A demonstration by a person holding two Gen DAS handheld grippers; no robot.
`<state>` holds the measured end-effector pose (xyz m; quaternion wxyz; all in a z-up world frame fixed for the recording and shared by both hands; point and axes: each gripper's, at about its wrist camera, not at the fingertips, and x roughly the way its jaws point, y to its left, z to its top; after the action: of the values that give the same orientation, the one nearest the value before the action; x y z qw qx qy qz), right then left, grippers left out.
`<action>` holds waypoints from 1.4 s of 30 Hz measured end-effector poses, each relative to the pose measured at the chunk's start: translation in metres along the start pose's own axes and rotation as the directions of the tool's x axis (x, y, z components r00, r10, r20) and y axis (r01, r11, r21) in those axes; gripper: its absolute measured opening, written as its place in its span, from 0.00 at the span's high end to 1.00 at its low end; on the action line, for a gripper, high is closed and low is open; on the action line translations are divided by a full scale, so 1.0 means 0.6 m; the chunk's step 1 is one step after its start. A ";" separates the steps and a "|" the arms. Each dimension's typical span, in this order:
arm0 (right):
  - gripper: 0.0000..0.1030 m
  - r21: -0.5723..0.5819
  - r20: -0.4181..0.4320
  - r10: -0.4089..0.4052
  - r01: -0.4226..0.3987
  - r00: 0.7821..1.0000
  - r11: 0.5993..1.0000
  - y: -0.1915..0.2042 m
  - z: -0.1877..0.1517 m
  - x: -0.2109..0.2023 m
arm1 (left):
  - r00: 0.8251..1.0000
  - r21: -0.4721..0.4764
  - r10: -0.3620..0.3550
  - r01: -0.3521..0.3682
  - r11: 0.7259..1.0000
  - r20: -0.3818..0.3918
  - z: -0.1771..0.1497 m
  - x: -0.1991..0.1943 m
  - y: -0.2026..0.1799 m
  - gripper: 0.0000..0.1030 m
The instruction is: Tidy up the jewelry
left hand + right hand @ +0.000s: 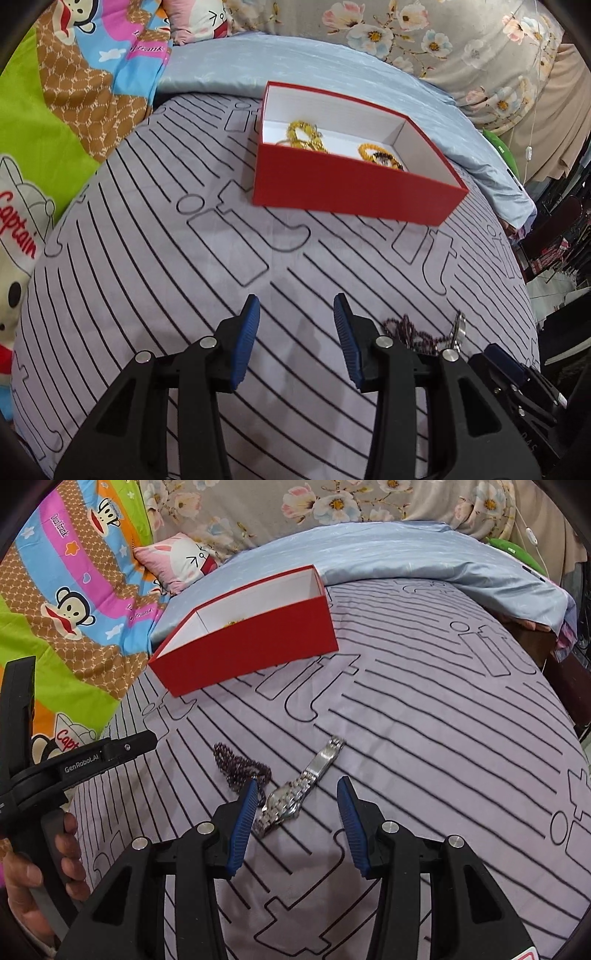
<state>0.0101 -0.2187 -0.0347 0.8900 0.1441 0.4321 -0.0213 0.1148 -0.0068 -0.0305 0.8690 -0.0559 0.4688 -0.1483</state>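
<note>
A red box (pixel 354 188) with a white inside stands on the striped bed sheet and holds yellow bead bracelets (pixel 304 134) and an orange and black one (pixel 380 155). In the right wrist view the box (pixel 255 635) sits at the upper left. A silver watch (pixel 299 794) and a dark bead necklace (pixel 236 764) lie on the sheet. My right gripper (pixel 297 786) hovers open over them, the watch between its blue pads. My left gripper (pixel 295 306) is open over bare sheet, with the necklace (pixel 406 330) and watch (pixel 458 328) to its right.
A light blue pillow (pixel 424 557) lies behind the box. A cartoon monkey quilt (pixel 74 602) covers the left side, and floral fabric (pixel 461 48) the back. The bed drops off at the right (pixel 535 280). A hand (pixel 37 867) holds the left tool's black body (pixel 92 760).
</note>
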 end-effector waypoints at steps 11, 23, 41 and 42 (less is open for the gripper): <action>0.57 -0.027 -0.042 0.004 -0.005 0.999 1.000 0.029 -0.024 0.025 | 0.999 0.006 -0.008 0.009 1.000 -0.033 -0.037 -0.006 0.001 0.61; 0.70 -0.093 -0.019 -0.067 0.065 0.998 0.993 0.039 -0.006 0.047 | 0.999 0.003 -0.017 0.017 1.000 -0.044 -0.044 -0.006 0.002 0.60; 0.77 -0.112 -0.019 -0.133 0.130 0.991 0.985 -0.004 -0.031 0.012 | 0.996 0.045 -0.077 0.079 0.996 -0.055 -0.049 -0.007 -0.058 0.52; 0.77 -0.111 -0.018 -0.133 0.130 0.991 0.985 -0.003 -0.032 0.011 | 0.995 0.050 -0.081 0.084 0.995 -0.057 -0.049 -0.007 -0.063 0.52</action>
<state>-0.0005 -0.2148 -0.0516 0.8877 0.0665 0.4524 -0.0543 0.0804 -0.0405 -0.0348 0.8500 -0.0482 0.4858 -0.1979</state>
